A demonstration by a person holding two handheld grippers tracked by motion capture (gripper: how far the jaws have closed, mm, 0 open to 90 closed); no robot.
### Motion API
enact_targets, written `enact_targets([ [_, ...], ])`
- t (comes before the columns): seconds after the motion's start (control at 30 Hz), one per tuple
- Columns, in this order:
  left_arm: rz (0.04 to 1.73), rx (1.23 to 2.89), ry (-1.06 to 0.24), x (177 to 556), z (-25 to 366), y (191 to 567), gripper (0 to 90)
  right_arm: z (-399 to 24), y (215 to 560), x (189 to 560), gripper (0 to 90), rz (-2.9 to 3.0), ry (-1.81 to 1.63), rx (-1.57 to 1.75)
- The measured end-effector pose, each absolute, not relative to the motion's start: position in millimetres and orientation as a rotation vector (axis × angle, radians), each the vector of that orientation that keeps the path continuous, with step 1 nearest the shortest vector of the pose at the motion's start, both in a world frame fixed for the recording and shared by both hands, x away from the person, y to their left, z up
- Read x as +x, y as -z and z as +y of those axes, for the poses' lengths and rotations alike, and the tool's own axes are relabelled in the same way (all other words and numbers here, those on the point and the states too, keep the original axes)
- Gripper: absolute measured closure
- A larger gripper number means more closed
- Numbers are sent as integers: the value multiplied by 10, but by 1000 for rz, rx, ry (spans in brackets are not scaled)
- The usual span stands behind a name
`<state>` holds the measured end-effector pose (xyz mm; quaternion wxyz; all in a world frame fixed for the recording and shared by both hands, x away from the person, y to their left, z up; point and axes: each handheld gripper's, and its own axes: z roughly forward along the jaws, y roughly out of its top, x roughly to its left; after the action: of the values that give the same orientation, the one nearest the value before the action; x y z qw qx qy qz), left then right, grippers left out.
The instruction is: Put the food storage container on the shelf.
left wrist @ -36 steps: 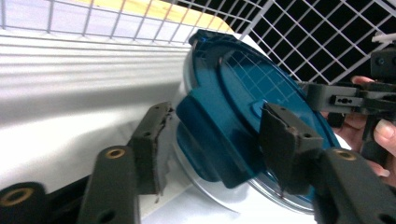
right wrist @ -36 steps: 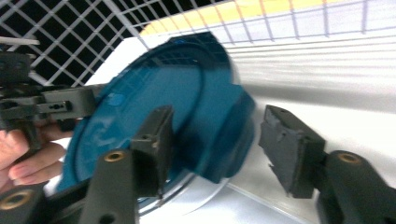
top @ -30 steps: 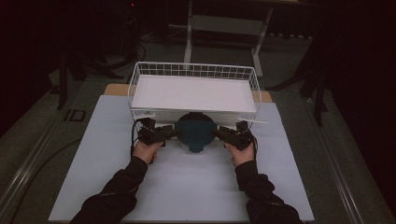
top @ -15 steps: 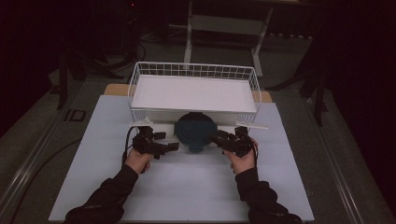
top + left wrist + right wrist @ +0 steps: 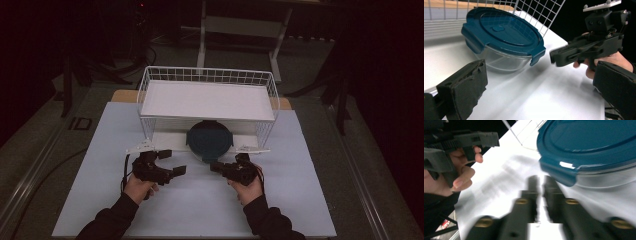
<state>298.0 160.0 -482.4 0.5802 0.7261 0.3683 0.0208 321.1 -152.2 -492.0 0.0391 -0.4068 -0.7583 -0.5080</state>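
High view: a round glass container with a teal lid (image 5: 210, 141) sits centre frame, under the wire basket (image 5: 207, 76). Both grippers have backed away from it. Left gripper (image 5: 172, 162) gapes, just opened, empty. Left gripper view: container upper left. Right gripper view: right gripper (image 5: 540, 183) just closed on nothing.

Lid (image 5: 504, 32): glossy teal plastic, smooth. Bowl (image 5: 499, 61) beneath lid: clear glass. Basket (image 5: 207, 80) behind lid: white-coated wire. Bench (image 5: 200, 200): matt white sheet. Left gripper (image 5: 165, 161) pads: rough, matt black.

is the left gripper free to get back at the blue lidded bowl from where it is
Probably yes: the left gripper is open, with bare table between it and the bowl. Only the wire basket behind limits approach.
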Motion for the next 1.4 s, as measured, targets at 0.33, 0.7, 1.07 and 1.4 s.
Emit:
enact_targets([
  [0.33, 846, 1689, -64, 2914, 1619, 4836, 0, -1379, 5056, 3341, 900, -2361, 1499, -1257],
  [0.7, 846, 1687, -75, 2925, 1629, 4861, 0, -1300, 5111, 3531, 900, -2371, 1499, -1305],
  [1.07, 841, 1691, -76, 2901, 1632, 4864, 0, -1288, 5094, 3750, 900, -2374, 1505, -1372],
  [1.4, 835, 1695, -66, 2890, 1624, 4872, 0, -1293, 5082, 3872, 900, -2358, 1509, -1424],
])
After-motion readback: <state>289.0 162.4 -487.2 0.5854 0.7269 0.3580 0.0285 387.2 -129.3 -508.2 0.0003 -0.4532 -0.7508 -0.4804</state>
